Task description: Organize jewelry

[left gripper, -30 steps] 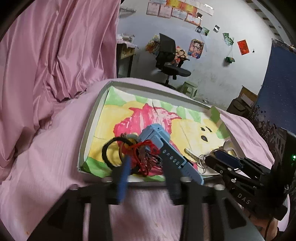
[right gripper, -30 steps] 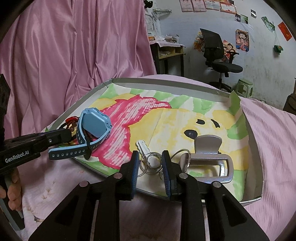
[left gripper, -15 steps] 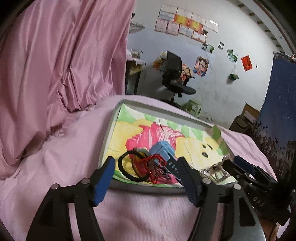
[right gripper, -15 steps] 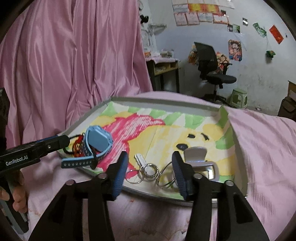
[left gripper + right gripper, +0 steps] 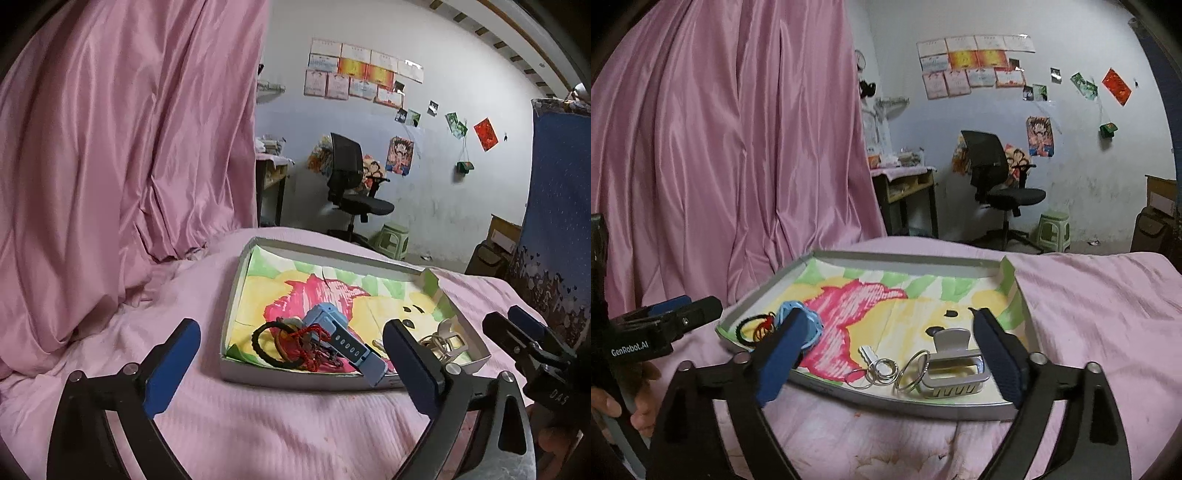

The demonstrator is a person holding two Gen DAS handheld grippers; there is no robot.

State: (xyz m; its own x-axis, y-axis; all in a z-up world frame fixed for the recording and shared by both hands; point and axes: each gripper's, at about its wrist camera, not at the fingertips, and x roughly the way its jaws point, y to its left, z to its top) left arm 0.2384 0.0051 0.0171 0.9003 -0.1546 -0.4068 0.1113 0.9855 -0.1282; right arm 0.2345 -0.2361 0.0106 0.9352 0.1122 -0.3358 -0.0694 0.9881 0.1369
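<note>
1. Plainly, a shallow grey cardboard tray (image 5: 905, 257), lined with a crayon drawing in pink, yellow and green, lies on a bed under a pink ribbed bedsheet (image 5: 1089, 314).
2. At the tray's near left corner sits a light-blue plastic smartwatch (image 5: 334, 332); its strap, punched with a row of holes, sticks out over the tray's front rim.
3. Touching the watch on its left lie a black braided hair-tie ring (image 5: 271, 345) and a tangled red cord bracelet (image 5: 314, 345).
4. Toward the near right corner rest a silver key on linked metal rings (image 5: 882, 365) and, just beside them, a silver-grey plastic claw hair clip (image 5: 955, 363).
5. The left gripper (image 5: 291, 363) hovers before the watch pile, its blue-padded jaws spreading wide, pressing on nothing.
6. The right gripper (image 5: 890, 360) hangs before the key and clip, its jaws likewise opening, clear of both.
7. A pink satin curtain (image 5: 110, 166) hangs behind on the left.
</note>
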